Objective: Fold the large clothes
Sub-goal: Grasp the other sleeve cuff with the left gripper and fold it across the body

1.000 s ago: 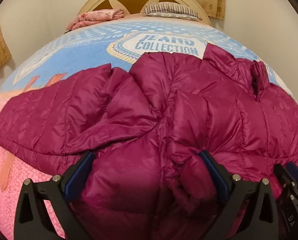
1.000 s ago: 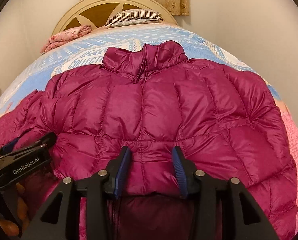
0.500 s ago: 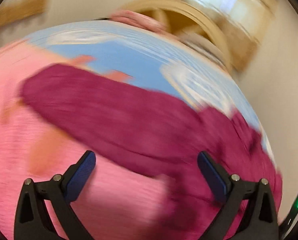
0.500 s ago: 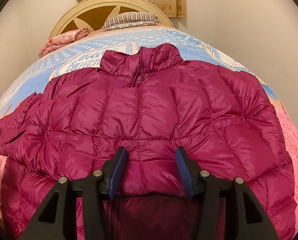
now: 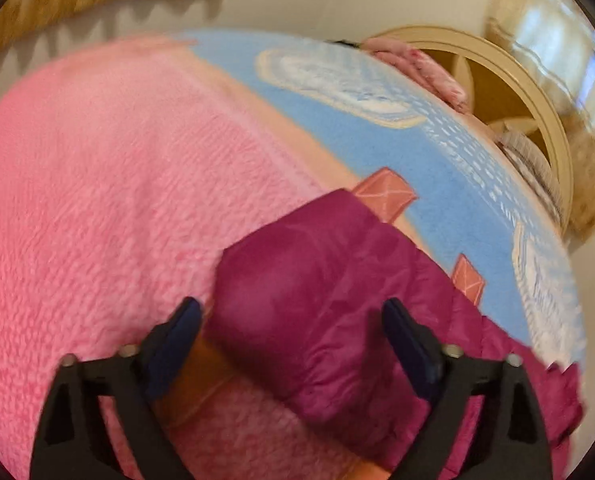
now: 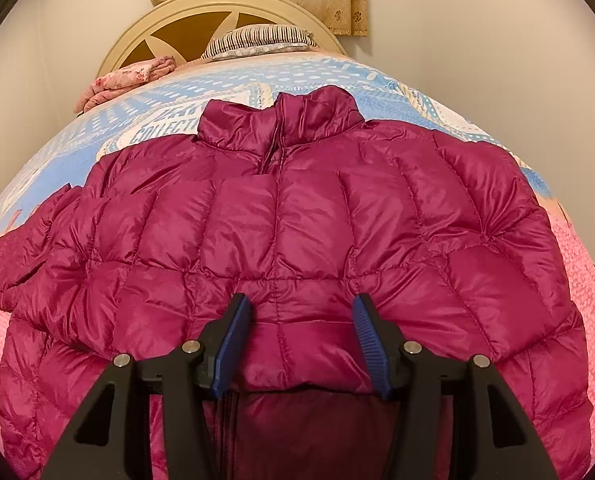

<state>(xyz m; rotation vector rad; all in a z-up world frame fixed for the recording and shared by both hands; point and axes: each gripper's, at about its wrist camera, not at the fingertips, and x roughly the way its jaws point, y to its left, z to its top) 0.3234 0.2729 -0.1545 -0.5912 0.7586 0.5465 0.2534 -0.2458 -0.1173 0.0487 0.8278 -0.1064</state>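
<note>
Magenta puffer jacket (image 6: pixel 297 240) lay across the bed (image 6: pixel 237 80), collar toward 12 o'clock, hem doubled over. Right gripper (image 6: pixel 301 332) straddled that folded hem, jaws apart, pinching unclear. Left gripper (image 5: pixel 289 340) sat spread around the sleeve (image 5: pixel 317 300) end at 9 o'clock, not clamped. Judged early: sleeves and final folds left.

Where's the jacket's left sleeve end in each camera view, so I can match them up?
Left wrist: the sleeve end lies between the open left claw fingers, low centre.
Right wrist: far left edge, on the pink blanket.
Shared landmark: the round cream headboard, upper right in the left wrist view.
</note>
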